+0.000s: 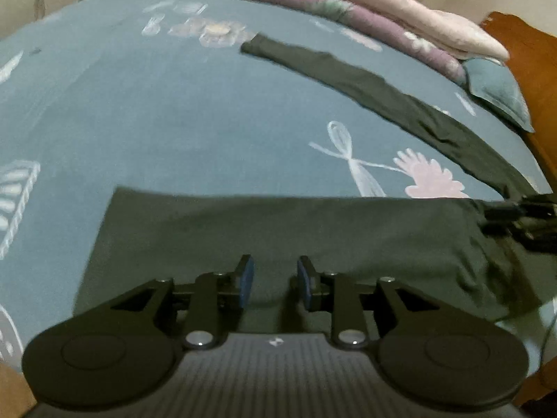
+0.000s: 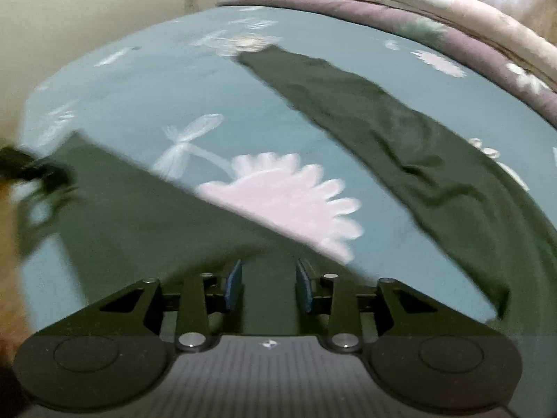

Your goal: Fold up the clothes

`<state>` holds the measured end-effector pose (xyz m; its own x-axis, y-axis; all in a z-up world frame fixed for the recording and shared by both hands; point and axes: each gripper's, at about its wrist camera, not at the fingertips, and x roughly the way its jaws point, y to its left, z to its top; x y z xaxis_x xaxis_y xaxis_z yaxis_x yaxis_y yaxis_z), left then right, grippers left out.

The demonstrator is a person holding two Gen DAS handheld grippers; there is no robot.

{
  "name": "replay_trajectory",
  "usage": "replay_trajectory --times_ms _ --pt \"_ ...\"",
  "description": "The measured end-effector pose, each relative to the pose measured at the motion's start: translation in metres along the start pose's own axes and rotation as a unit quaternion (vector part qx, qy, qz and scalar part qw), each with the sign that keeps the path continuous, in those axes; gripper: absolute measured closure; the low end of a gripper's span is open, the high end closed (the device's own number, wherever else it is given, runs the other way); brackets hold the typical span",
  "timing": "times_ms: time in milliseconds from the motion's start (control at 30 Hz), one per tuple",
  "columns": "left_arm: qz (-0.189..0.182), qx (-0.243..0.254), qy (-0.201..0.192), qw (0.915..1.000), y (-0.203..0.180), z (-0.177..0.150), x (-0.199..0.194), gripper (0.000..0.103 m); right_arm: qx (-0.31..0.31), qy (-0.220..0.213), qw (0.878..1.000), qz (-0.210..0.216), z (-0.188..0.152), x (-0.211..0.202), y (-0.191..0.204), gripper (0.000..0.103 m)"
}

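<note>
Left tongs (image 1: 275,278) hover, jaws apart and empty, over the dark garment (image 1: 278,237), which lies flat on the bed (image 1: 174,122). Right tongs (image 2: 268,285) gape empty too. Fold laid, by the look; next, gather the sleeve (image 2: 400,132) stretching beyond it. Quilts (image 2: 417,10) crowd the far edge.

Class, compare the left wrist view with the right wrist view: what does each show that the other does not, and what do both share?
Only the left wrist view: a wooden bed frame, a blue-grey pillow, and the right claw at the garment's edge.

Only the right wrist view: the left claw, blurred, at the left edge.

Both: the dark garment on a blue flowered sheet, its long sleeve stretched out, folded quilts behind, and each view's own claw open, pads apart above the cloth.
</note>
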<state>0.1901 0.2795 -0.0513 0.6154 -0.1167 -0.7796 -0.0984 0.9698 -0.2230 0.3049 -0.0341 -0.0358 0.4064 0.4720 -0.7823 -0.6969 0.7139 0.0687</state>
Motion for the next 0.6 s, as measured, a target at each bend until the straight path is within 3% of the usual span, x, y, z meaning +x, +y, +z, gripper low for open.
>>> replay_trajectory --times_ms 33,133,267,367,500,600 --pt "-0.002 0.006 0.002 1.0 0.0 0.0 0.002 0.073 0.0 0.002 1.0 0.015 -0.006 -0.007 0.006 0.052" --pt "0.011 0.014 0.026 0.9995 0.005 -0.001 0.012 0.073 0.016 0.029 0.999 0.035 -0.03 -0.013 0.016 0.052" --pt "0.034 -0.005 0.037 0.9987 0.028 -0.01 -0.003 0.074 0.083 0.058 0.995 0.018 -0.058 -0.024 0.004 0.051" --pt "0.039 -0.003 0.027 0.9989 0.034 -0.002 -0.014 0.076 0.115 0.044 0.992 -0.028 -0.059 -0.041 -0.015 0.051" --pt "-0.013 0.025 -0.009 0.9996 0.021 0.013 -0.014 0.072 0.186 -0.014 0.977 -0.099 -0.046 -0.044 -0.055 0.051" --pt "-0.031 0.038 0.002 0.9988 0.012 0.011 -0.001 0.068 0.226 -0.018 0.965 -0.129 -0.037 -0.023 -0.082 0.051"
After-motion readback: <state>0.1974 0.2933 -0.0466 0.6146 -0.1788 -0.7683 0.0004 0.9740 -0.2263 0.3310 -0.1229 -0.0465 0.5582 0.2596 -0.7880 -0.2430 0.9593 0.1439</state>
